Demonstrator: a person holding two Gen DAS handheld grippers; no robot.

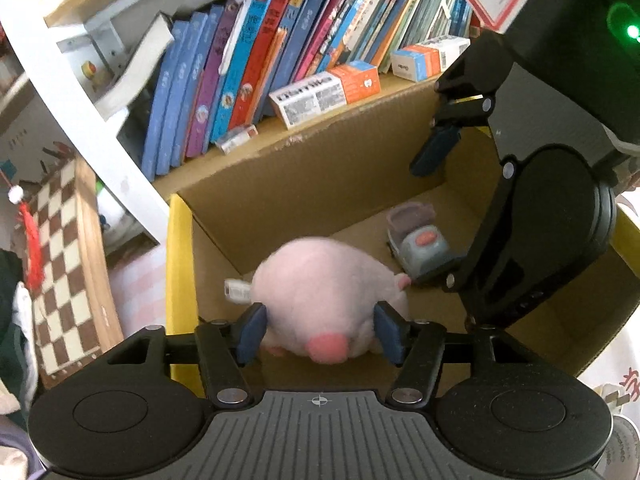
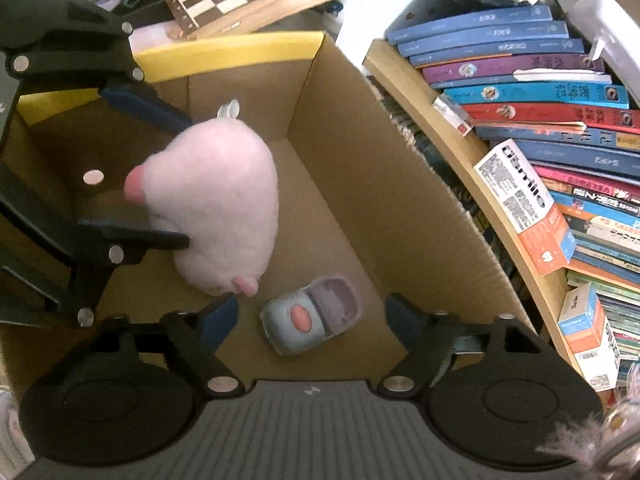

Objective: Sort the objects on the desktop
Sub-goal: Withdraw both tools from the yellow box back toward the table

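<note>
My left gripper is shut on a pink plush toy and holds it inside an open cardboard box, above its floor. The plush also shows in the right wrist view, gripped by the left gripper's fingers. A small grey-blue toy car lies on the box floor; it also shows in the right wrist view. My right gripper is open and empty, hanging over the toy car. It appears in the left wrist view at the upper right.
The box has a yellow flap on its left side. A bookshelf packed with books and small cartons stands right behind the box. A chessboard leans to the left.
</note>
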